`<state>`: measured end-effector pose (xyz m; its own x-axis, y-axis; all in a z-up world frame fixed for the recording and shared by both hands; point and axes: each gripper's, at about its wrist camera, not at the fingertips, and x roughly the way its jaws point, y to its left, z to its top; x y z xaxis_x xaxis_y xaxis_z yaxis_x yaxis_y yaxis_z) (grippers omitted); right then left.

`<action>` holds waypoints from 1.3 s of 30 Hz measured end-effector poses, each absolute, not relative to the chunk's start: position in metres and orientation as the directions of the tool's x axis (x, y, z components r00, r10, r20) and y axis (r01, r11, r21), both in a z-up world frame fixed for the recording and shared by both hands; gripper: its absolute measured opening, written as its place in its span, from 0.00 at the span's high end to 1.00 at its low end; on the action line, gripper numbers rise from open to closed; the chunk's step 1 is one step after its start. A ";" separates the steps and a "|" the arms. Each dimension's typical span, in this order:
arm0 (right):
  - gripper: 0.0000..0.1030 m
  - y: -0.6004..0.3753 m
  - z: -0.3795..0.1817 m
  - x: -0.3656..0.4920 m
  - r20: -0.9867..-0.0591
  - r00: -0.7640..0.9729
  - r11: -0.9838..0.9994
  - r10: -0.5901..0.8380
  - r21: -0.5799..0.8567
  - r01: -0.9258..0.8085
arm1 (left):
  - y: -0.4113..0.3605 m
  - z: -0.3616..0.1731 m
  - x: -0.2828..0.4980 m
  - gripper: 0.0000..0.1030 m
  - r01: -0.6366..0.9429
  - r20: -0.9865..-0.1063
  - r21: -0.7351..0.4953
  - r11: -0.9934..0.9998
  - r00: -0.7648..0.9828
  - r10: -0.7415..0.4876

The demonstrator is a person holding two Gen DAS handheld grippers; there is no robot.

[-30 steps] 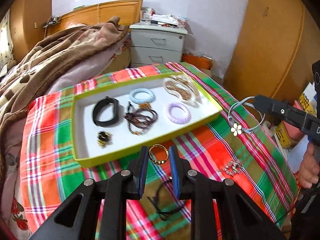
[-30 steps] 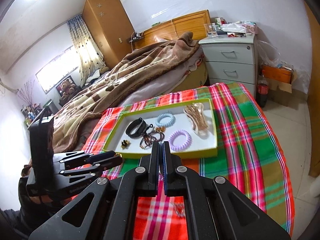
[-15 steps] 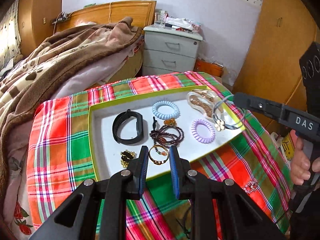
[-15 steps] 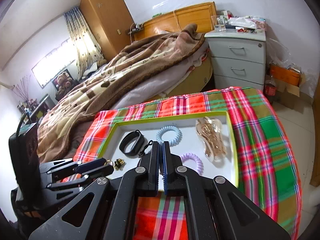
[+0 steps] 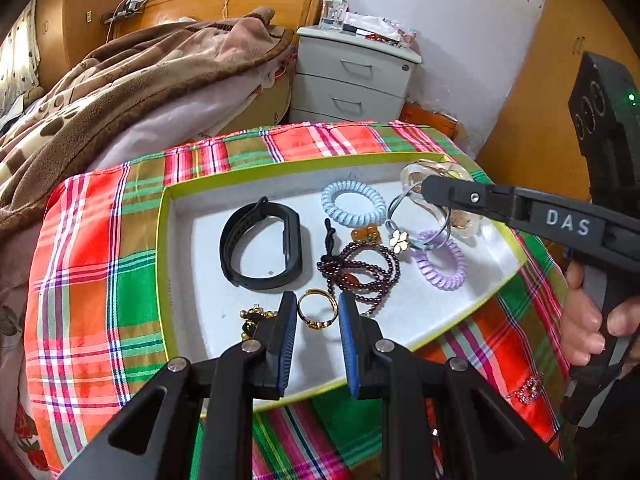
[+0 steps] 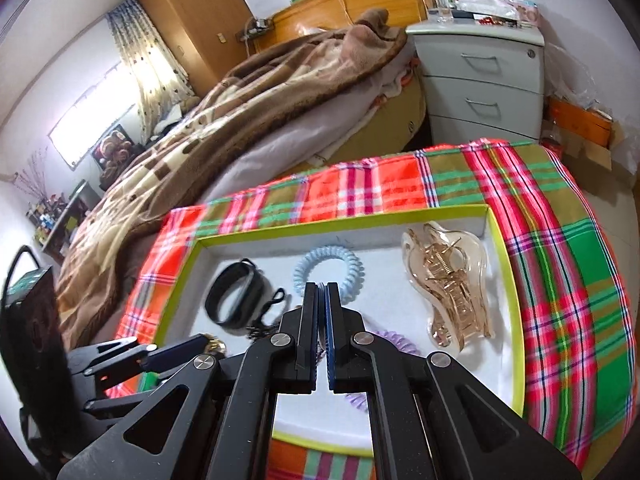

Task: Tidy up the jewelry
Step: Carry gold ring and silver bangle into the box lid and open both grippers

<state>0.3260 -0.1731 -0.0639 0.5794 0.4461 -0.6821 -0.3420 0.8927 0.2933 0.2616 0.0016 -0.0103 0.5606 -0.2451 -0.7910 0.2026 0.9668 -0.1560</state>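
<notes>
A white tray with a lime-green rim [image 5: 280, 168] lies on the plaid cloth. It holds a black wristband [image 5: 260, 248], a pale blue coil tie [image 5: 352, 204], a purple coil tie [image 5: 440, 268], a dark red bead bracelet [image 5: 360, 276], a clear hair claw [image 6: 448, 292] and a small gold-and-black piece [image 5: 252, 316]. My left gripper [image 5: 317, 300] is shut on a gold ring [image 5: 318, 323] over the tray's front part. My right gripper [image 5: 426, 188] is shut on a thin grey hair tie with a white flower [image 5: 400, 240], which hangs over the tray's right half.
A sparkly brooch [image 5: 528, 388] lies on the plaid cloth [image 5: 92, 280] right of the tray. A person's hand [image 5: 588, 320] grips the right tool. A brown blanket [image 5: 120, 92] is heaped at the left and a grey nightstand [image 5: 352, 80] stands behind the bed.
Both grippers have moved in over the tray. The gold ring went from above the cloth to above the tray's front. The flower tie came in from the tray's right side.
</notes>
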 end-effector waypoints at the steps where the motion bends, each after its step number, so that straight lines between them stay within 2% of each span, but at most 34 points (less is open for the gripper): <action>1: 0.97 -0.173 -0.066 0.327 -0.692 0.584 0.903 0.424 0.275 -0.330 | 0.001 -0.011 0.262 0.78 0.202 -0.791 -0.152 0.967 0.562 -0.242; 11: 0.97 -0.169 -0.074 0.332 -0.732 0.620 0.949 0.281 0.113 -0.296 | -0.004 -0.023 0.267 0.78 0.197 -0.809 -0.150 0.969 0.539 -0.235; 20: 0.97 -0.170 -0.076 0.336 -0.737 0.626 0.955 0.255 0.088 -0.284 | -0.005 -0.025 0.266 0.78 0.197 -0.808 -0.145 0.970 0.542 -0.231; 23: 0.97 -0.170 -0.078 0.337 -0.741 0.622 0.956 0.253 0.092 -0.280 | -0.003 -0.025 0.266 0.73 0.188 -0.810 -0.144 0.972 0.541 -0.225; 26: 0.96 -0.170 -0.079 0.336 -0.741 0.622 0.956 0.254 0.094 -0.278 | -0.001 -0.025 0.266 0.72 0.190 -0.810 -0.150 0.970 0.539 -0.230; 31: 0.87 -0.170 -0.079 0.336 -0.742 0.619 0.955 0.257 0.098 -0.279 | -0.002 -0.025 0.266 0.68 0.194 -0.811 -0.142 0.971 0.539 -0.227; 36: 0.86 -0.172 -0.077 0.334 -0.737 0.624 0.956 0.260 0.107 -0.273 | -0.002 -0.024 0.265 0.66 0.190 -0.812 -0.142 0.972 0.539 -0.224; 39: 0.81 -0.173 -0.076 0.331 -0.734 0.626 0.956 0.264 0.111 -0.273 | -0.002 -0.022 0.263 0.62 0.188 -0.810 -0.148 0.971 0.541 -0.228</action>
<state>0.3311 -0.1730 -0.0759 0.6261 0.2643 -0.7336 -0.2731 0.9555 0.1112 0.2628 -0.0020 -0.0221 0.5410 -0.2280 -0.8095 0.1880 0.9710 -0.1478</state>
